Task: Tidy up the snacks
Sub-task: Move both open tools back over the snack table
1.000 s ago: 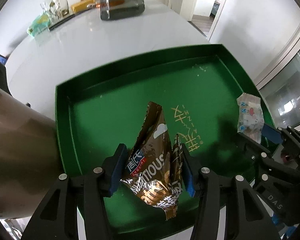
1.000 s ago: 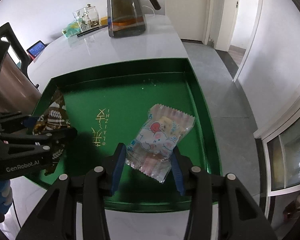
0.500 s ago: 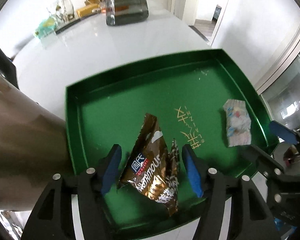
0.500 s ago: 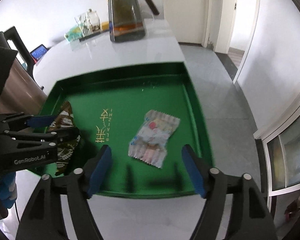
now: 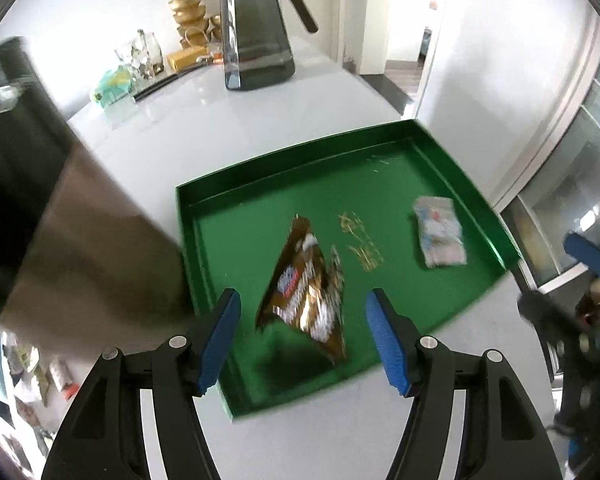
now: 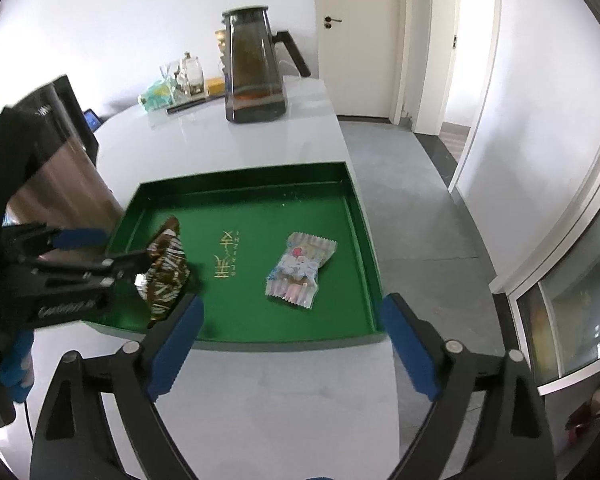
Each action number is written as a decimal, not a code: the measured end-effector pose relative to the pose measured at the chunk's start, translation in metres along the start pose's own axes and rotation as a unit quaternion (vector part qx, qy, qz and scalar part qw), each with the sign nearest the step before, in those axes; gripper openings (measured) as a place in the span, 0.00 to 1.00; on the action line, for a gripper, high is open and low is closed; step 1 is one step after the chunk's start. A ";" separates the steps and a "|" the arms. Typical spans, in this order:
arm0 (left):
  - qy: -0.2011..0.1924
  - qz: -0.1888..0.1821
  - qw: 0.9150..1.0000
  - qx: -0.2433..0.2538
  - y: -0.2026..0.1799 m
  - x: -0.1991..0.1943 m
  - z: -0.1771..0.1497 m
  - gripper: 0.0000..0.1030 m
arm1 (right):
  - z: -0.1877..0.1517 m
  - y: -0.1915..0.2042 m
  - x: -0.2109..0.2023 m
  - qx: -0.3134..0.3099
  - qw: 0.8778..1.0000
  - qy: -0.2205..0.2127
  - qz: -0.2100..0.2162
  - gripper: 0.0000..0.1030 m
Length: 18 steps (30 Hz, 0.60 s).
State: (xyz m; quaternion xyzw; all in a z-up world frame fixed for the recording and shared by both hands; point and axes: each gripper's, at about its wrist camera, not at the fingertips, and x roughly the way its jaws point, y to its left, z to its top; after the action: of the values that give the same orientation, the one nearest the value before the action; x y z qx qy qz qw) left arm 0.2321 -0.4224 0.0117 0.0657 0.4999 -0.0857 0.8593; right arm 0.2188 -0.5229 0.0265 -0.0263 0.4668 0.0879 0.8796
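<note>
A crumpled brown snack packet [image 5: 306, 292] lies in the near left part of the green tray [image 5: 292, 152]. My left gripper [image 5: 303, 304] hangs above it, jaws opening, the blue pads clear of the packet on both sides. A pink and white candy packet [image 6: 300, 270] lies flat on the right side of the tray [image 6: 244, 172]. My right gripper [image 6: 291, 308] stands wide open over the tray's near rim with nothing between its fingers. In the right wrist view the left gripper [image 6: 116, 246] reaches in beside the brown packet [image 6: 166, 270].
A dark glass kettle [image 6: 256, 68] stands at the back of the white table. A tall brown metal container [image 6: 60, 168] stands close against the tray's left side. Glass jars [image 6: 184, 76] sit far back. The table ends just right of the tray, with floor beyond.
Both grippers have let go of their packets, opened and drawn up and back from the tray. The brown packet and the candy packet now lie loose in the tray.
</note>
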 end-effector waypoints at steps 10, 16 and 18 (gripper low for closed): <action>-0.040 0.016 0.999 -0.017 0.072 -0.097 -0.064 0.61 | 0.004 0.031 -0.094 -0.009 0.997 -0.079 0.009 1.00; -0.056 0.058 0.994 -0.073 0.162 -0.145 -0.110 0.63 | 0.002 0.067 -0.136 -0.011 0.993 -0.118 0.019 1.00; -0.057 0.065 0.992 -0.091 0.191 -0.152 -0.127 0.63 | 0.000 0.084 -0.144 -0.017 0.992 -0.124 0.022 1.00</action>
State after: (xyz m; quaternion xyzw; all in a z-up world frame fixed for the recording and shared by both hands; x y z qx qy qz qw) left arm 0.0914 -0.1978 0.0867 0.0144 0.4506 0.0131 0.8925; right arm 0.1247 -0.4595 0.1479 -0.0197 0.3528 0.1179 0.9280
